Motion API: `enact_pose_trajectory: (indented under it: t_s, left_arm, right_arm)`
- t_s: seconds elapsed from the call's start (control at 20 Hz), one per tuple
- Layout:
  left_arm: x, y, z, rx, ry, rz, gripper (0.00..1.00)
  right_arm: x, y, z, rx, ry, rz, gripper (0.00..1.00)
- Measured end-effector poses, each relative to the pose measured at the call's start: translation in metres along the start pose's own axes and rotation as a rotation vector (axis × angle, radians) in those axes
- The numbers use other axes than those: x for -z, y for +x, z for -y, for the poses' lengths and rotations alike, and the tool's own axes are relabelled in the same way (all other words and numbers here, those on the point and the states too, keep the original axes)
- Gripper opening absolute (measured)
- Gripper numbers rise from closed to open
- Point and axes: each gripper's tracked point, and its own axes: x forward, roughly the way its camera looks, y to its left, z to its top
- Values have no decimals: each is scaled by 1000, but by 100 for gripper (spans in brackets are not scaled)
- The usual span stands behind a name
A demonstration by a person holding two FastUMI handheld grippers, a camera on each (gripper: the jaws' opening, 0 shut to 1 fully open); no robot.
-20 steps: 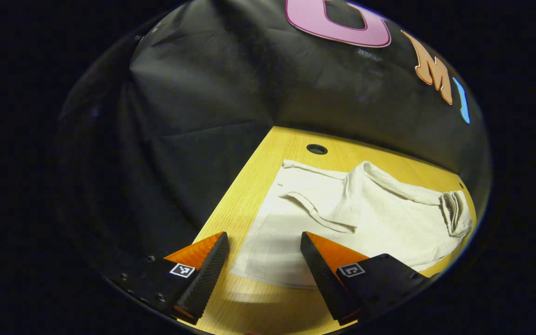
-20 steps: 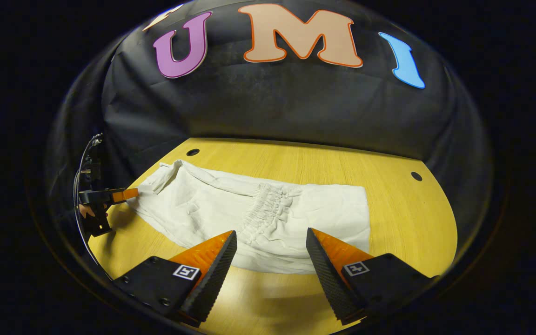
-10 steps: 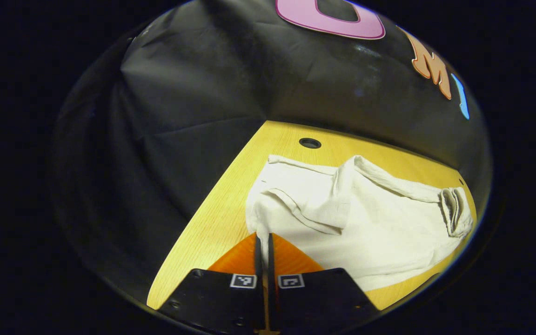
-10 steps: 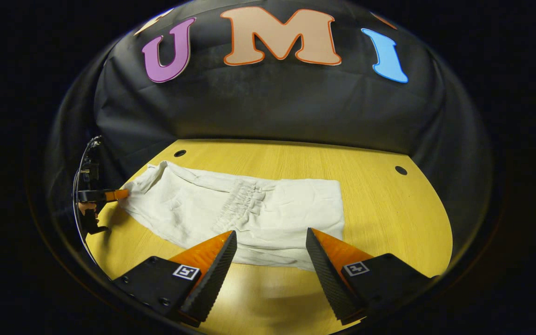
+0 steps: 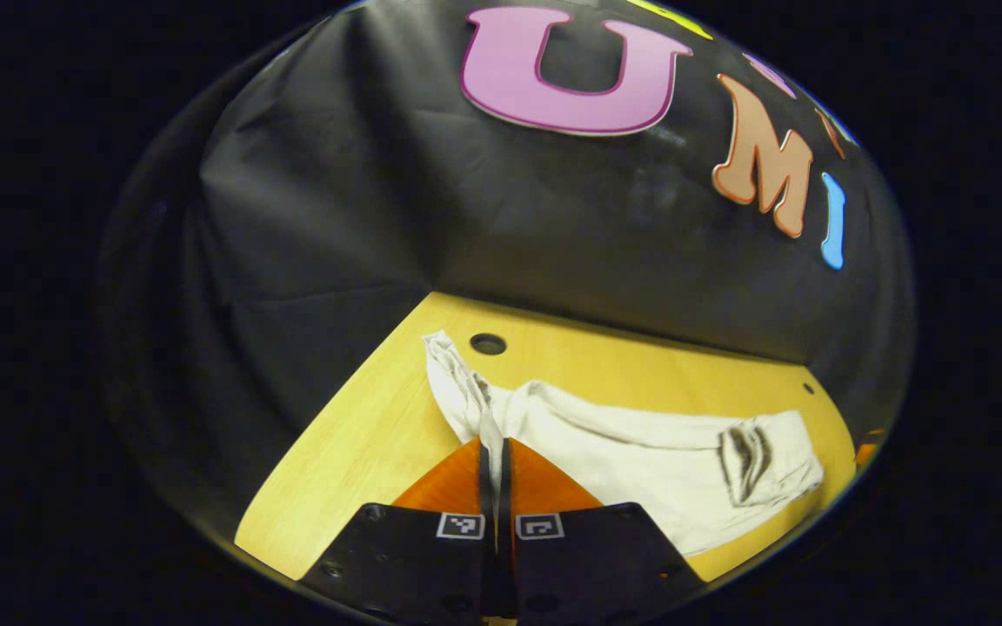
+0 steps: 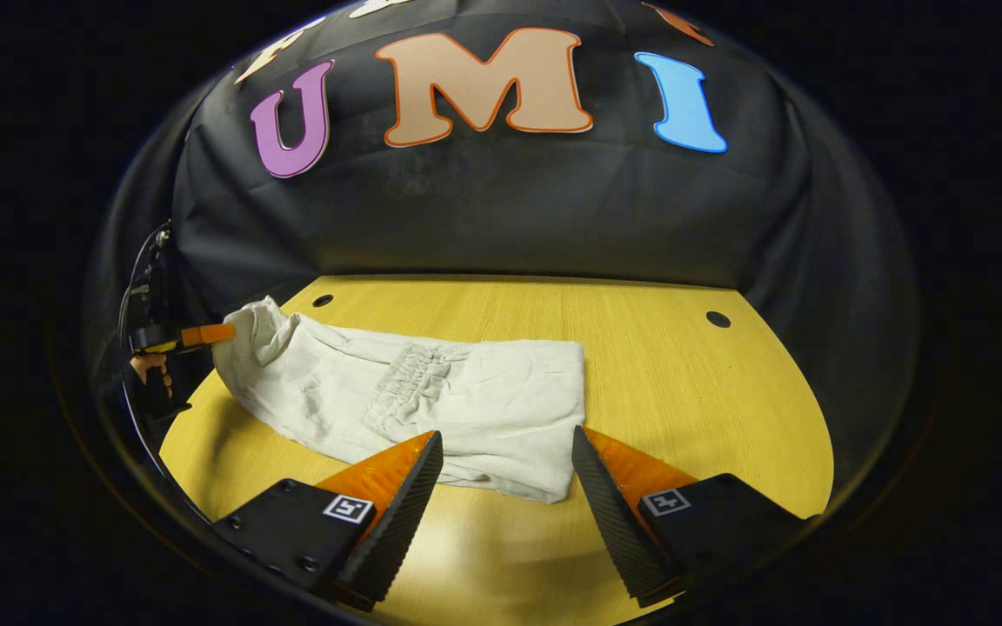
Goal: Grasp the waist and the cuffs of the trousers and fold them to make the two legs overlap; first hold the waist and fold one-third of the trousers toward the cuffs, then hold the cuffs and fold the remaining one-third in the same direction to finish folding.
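Now left hand-held gripper [image 5: 493, 461] has lifted trousers' [image 5: 640, 452] cuffs.

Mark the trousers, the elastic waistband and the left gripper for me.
trousers [image 6: 501, 409], right gripper view, flat cloth near the folded end.
elastic waistband [image 6: 405, 382], right gripper view, gathered strip mid-cloth.
left gripper [image 5: 493, 456], left gripper view, between the fingertips, shut on the trousers' end.
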Motion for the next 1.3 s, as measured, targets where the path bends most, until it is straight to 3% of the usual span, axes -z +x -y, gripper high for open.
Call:
enact_pose_trajectory:
  t_s: [0.65, 1.3]
  left_arm:
    - [-35, -13, 180, 196, 23, 44, 0]
    - [2, -11, 356, 393, 96, -15, 0]
  right_arm:
    - [20, -46, 94, 41, 107, 22, 96]
    - [38, -72, 152, 70, 184, 34, 96]
